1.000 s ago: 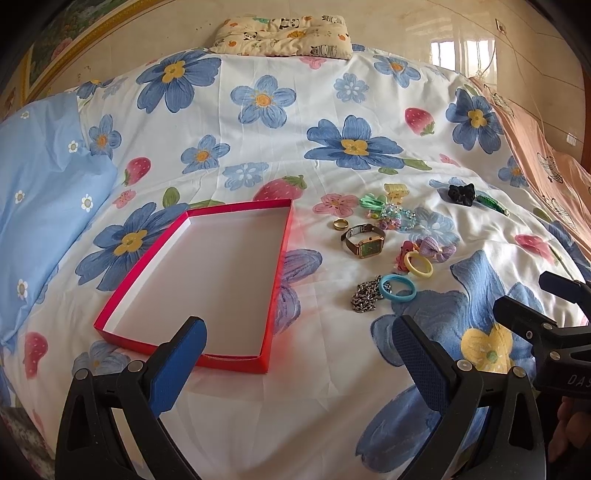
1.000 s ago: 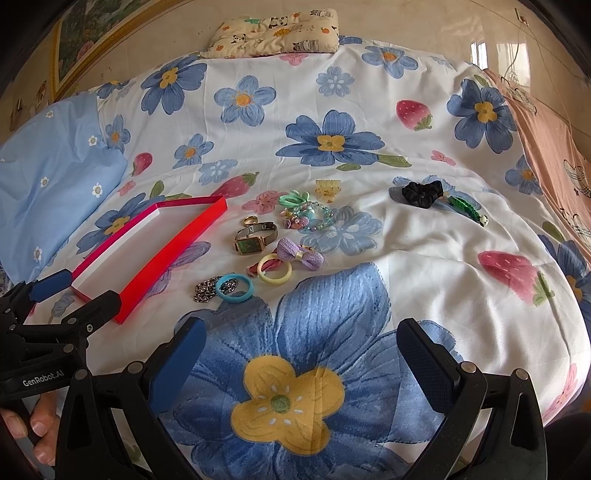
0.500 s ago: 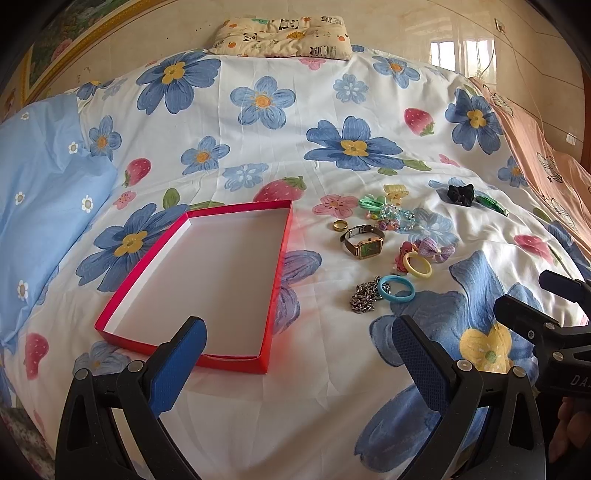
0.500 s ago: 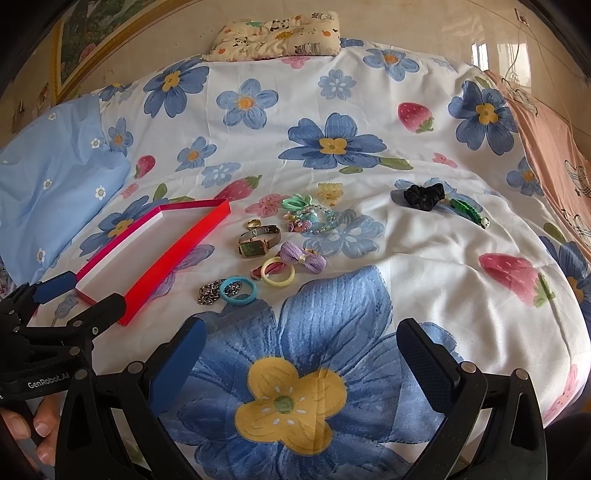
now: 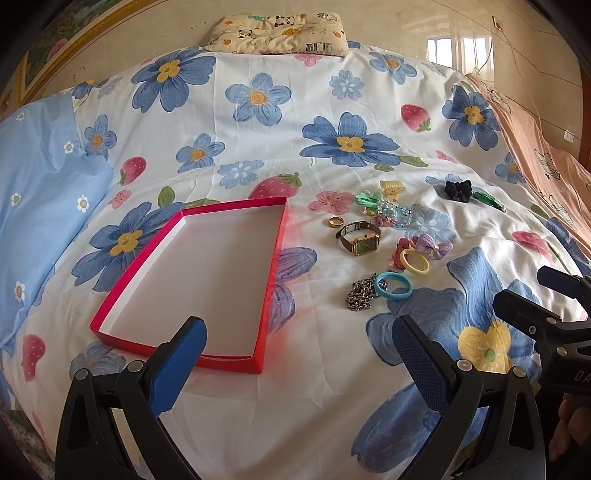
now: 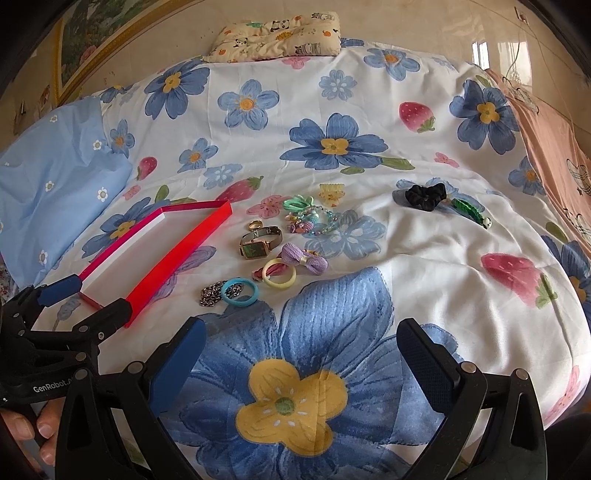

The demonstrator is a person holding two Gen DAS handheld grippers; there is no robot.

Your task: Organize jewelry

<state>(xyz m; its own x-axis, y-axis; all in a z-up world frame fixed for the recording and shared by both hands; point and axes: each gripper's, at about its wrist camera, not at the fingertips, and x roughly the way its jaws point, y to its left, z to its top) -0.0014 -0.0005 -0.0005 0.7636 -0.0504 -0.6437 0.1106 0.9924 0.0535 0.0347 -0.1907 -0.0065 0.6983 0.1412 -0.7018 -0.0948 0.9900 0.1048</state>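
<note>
An empty red box (image 5: 273, 258) with a white floor lies on the flowered bedspread; it also shows in the right wrist view (image 6: 177, 254). To its right lie a gold watch (image 5: 360, 240), a gold ring (image 5: 335, 221), a silver chain (image 5: 360, 295), a blue bangle (image 5: 393, 287), a yellow bangle (image 5: 415, 261), a purple bow (image 5: 432, 245), bead bracelets (image 5: 388, 214) and a black scrunchie (image 5: 458, 190). My left gripper (image 5: 295, 354) is open and empty near the box's front edge. My right gripper (image 6: 301, 356) is open and empty, in front of the jewelry.
A light blue pillow (image 5: 40, 206) lies at the left. A panda-print pillow (image 5: 280, 33) sits at the bed's far end. A peach blanket (image 5: 546, 162) runs along the right side. A green beaded item (image 6: 469, 210) lies beside the scrunchie.
Both grippers have shifted only slightly; the right wrist view has drifted a little. Nothing on the bed has moved.
</note>
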